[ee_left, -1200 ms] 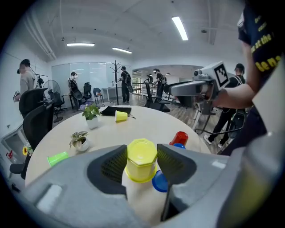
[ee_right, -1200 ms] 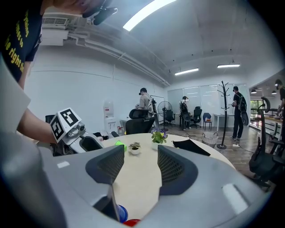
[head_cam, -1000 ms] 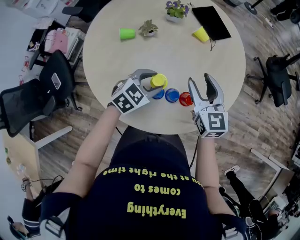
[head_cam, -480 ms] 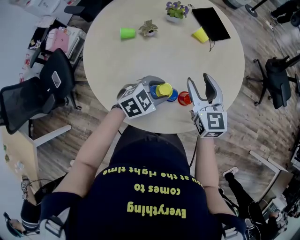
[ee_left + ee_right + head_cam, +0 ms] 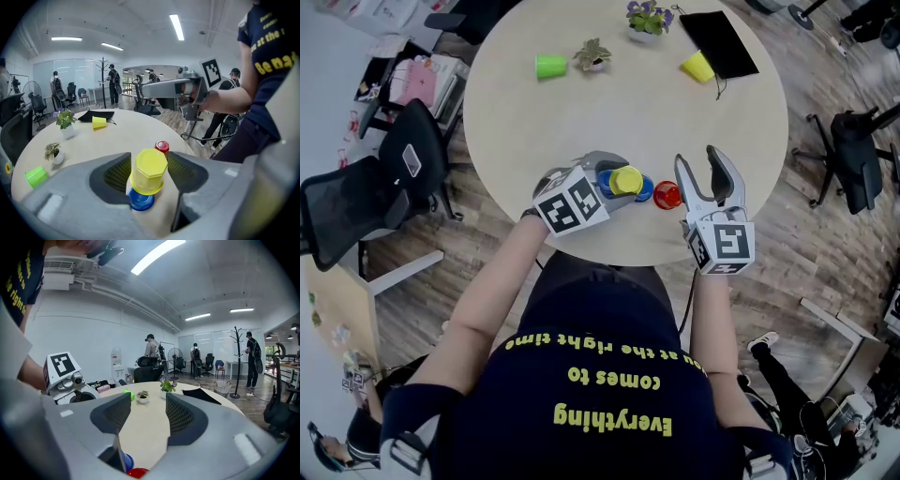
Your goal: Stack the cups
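As left claw (image 5: 148,159) opens, yellow cup (image 5: 149,172) between jaws caps blue cup (image 5: 140,202).

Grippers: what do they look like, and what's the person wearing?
The left gripper and right gripper are grey curved two-jaw shells with dark ribbed pads, each bearing a white cube of black square markers. The person wears a dark short-sleeved shirt with yellow lettering.

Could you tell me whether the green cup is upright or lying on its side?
On its side: the green cup lies lengthwise on the table.
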A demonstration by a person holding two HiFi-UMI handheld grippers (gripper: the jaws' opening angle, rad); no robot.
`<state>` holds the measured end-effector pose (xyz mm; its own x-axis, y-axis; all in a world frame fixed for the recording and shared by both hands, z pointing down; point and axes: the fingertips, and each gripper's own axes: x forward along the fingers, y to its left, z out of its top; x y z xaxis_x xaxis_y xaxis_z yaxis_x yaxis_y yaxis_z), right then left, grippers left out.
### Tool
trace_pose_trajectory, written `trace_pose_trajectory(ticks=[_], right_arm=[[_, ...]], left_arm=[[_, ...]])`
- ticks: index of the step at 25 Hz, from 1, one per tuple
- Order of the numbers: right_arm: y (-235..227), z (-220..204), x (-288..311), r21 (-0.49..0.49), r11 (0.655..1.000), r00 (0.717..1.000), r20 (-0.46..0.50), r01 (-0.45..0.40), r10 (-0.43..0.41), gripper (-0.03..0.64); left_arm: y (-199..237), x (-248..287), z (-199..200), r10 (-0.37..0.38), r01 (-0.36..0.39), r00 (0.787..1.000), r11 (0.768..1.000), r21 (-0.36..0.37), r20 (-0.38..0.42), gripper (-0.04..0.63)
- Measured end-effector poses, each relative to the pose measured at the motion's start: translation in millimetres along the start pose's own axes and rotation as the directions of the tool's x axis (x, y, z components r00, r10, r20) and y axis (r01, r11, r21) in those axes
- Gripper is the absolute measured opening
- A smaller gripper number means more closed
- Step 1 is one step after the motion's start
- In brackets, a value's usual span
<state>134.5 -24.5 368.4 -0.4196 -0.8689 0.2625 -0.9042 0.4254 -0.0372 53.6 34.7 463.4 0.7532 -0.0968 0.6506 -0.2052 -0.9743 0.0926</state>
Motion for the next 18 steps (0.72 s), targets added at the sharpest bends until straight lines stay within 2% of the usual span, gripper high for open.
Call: trace_pose_trajectory(ticks=[4, 11, 14, 18], right_arm=[[-1.3, -0.1, 2.0, 0.002, 1.0, 1.0, -0.001, 0.0, 0.0, 0.245], [-4.2, 1.8, 9.8, -0.004, 1.0, 1.0, -0.007, -0.003, 0.003, 0.245], [-6.7, 0.8, 15.5, -0.005, 1.0, 1.0, -0.013, -0.004, 0.004, 0.245], [-14.6, -0.5, 25.4, -0.003, 1.0, 1.0, -0.023, 0.0, 0.0, 0.245]], left_arm=[[4.4, -7.3, 8.4, -0.005, 0.008, 0.999, 0.999, -0.044, 0.047, 0.255], [21.9, -20.4, 28.2, 0.033, -0.026, 0.991, 0.998, -0.059, 0.13, 0.255], [39.6, -28.1, 35.3, 0.091, -0.071, 0.977, 0.992, -0.106, 0.191, 0.227], [76.7, -43.9, 38.2, 0.228, -0.181, 0.939, 0.964, -0.196, 0.257, 0.184]])
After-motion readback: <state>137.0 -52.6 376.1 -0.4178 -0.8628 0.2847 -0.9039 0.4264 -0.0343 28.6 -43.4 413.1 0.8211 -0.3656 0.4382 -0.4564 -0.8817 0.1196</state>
